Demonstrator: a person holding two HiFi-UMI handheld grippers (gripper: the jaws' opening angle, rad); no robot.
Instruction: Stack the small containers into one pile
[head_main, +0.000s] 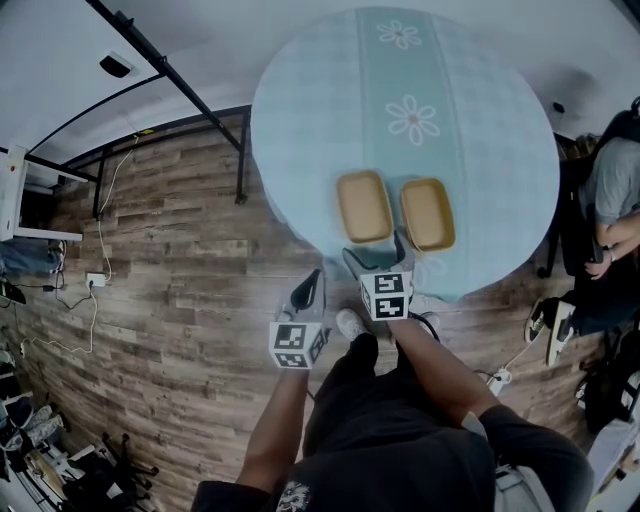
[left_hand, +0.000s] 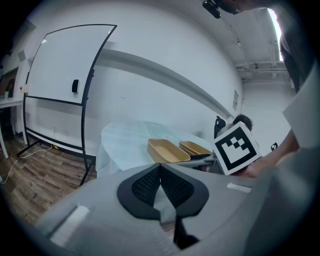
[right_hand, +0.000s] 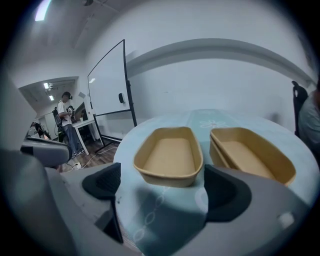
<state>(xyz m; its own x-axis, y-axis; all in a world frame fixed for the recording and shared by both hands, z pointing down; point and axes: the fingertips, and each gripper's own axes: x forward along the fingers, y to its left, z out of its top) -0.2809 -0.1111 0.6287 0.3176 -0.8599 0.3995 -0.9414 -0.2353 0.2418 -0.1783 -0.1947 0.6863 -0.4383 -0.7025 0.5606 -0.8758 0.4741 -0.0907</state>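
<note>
**Item: stacking job, small containers, round table (head_main: 300, 130) w/ pale blue cloth.**

- Single container (head_main: 364, 206): tan, oblong, empty, upright, near table's front edge. Lies just ahead of the right gripper (head_main: 375, 258).
- Second container (head_main: 428, 213): just beside the first, on its right, apart from it. Right gripper view shows a doubled rim, so prob. two already nested.
- Right gripper: jaws spread wide, nothing betw. pads, level w/ the single container's near end.
- Left gripper (head_main: 308, 290): jaws closed together, empty, off the table over the floor.
- Step in hand (est.): lining up to pick the single container.
- Next move needs: advance till pads straddle the near wall or rim, pinch, lift clear, carry right, lower squarely into the other stack.
</note>
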